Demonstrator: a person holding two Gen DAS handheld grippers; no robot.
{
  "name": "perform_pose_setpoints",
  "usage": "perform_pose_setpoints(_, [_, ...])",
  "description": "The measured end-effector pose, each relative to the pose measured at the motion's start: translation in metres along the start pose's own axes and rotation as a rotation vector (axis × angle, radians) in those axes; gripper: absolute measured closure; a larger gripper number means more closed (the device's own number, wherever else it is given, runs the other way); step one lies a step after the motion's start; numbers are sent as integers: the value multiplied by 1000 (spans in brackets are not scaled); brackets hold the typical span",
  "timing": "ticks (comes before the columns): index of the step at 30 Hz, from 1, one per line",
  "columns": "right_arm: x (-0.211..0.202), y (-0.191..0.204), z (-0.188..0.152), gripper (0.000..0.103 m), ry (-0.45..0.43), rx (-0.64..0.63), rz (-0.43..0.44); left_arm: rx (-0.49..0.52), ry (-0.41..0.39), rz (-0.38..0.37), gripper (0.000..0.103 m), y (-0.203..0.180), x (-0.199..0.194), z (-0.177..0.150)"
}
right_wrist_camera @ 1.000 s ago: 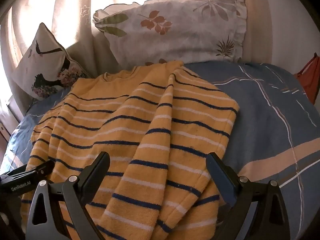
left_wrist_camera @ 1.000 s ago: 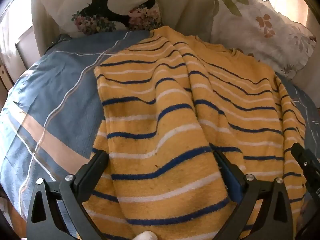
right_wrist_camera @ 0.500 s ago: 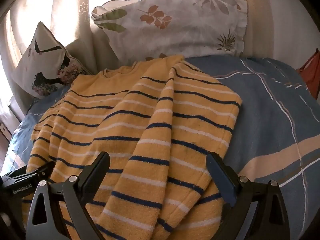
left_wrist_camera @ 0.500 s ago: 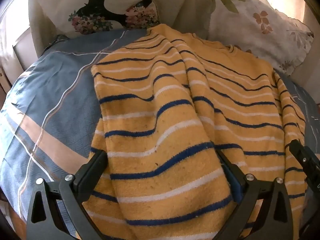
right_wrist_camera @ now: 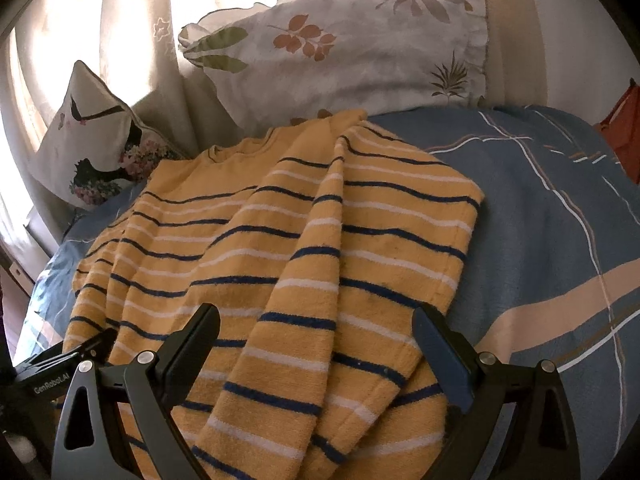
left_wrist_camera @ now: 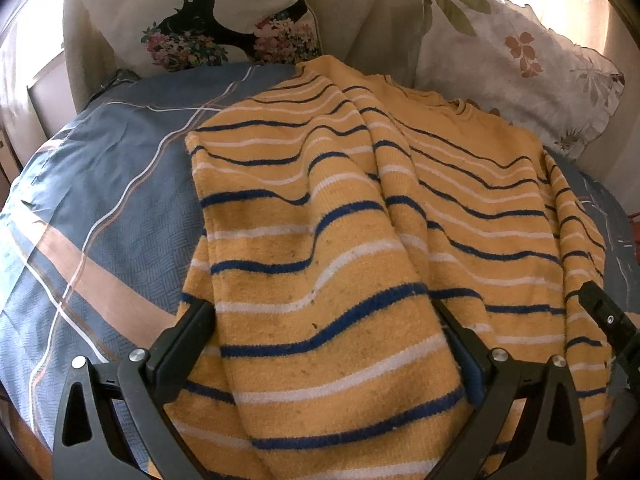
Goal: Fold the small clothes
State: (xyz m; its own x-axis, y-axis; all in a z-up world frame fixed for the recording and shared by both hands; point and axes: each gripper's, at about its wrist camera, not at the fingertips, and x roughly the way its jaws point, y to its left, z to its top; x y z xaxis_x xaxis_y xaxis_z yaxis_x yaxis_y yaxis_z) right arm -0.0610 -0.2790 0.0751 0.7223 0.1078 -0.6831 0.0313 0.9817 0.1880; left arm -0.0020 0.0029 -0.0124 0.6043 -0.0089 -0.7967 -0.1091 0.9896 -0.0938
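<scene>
A yellow sweater (left_wrist_camera: 472, 208) with blue and white stripes lies on the bed, its collar toward the pillows. Its left side is folded in over the body and runs down between the fingers of my left gripper (left_wrist_camera: 320, 312), which is open with the cloth lying loose in the gap. In the right wrist view the sweater (right_wrist_camera: 224, 240) has its right side folded in as well, and that flap drops between the spread fingers of my open right gripper (right_wrist_camera: 316, 314). Each gripper shows at the edge of the other's view: right gripper (left_wrist_camera: 604, 316), left gripper (right_wrist_camera: 68, 364).
A blue bedspread (left_wrist_camera: 112, 208) with tan and white lines covers the bed (right_wrist_camera: 560, 240). A leaf-print pillow (right_wrist_camera: 360, 48) and a flower-print cushion (left_wrist_camera: 192, 12) lean against a pale curtain at the head. Something red (right_wrist_camera: 624, 136) sits at the bed's far right.
Very little. In the right wrist view the sweater and pillow sit slightly higher than a second ago. Both grippers stay open over the same folds.
</scene>
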Motion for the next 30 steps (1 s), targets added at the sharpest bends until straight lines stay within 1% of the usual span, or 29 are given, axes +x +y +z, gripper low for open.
perform_pose_setpoints(4, [2, 1, 1, 4, 17, -9, 3, -9, -5, -15, 0, 3, -4, 1])
perform_pose_setpoints(7, [-8, -4, 3, 4, -3, -10, 29, -8, -8, -32, 5, 6, -17, -1])
perform_pose_setpoints(10, [-20, -12, 8, 4, -24, -18, 15, 5, -55, -50, 5, 9, -42, 0])
perform_pose_setpoints(13, [-26, -28, 17, 4, -26, 5, -11, 25, -96, -33, 5, 11, -58, 3])
perform_pose_setpoints(16, [-26, -46, 22, 4, -14, 38, -37, 19, -94, -35, 5, 15, -61, 4])
perform_pose_setpoints(19, [-21, -56, 21, 4, 23, 56, -26, -6, -77, -43, 5, 20, -57, 1])
perform_pose_setpoints(21, [-19, -55, 18, 11, 35, 49, -18, -10, -61, -49, 5, 20, -53, -1])
perform_pose_setpoints(23, [-18, -46, 18, 14, 34, 21, -2, -5, -60, -52, 5, 19, -54, -5])
perform_pose_setpoints(26, [-17, -31, 18, 16, 27, -27, 19, 14, -62, -56, 5, 13, -54, -6])
perform_pose_setpoints(30, [-8, -16, 15, 17, 53, -68, 53, 10, -61, -83, 5, 10, -57, -8])
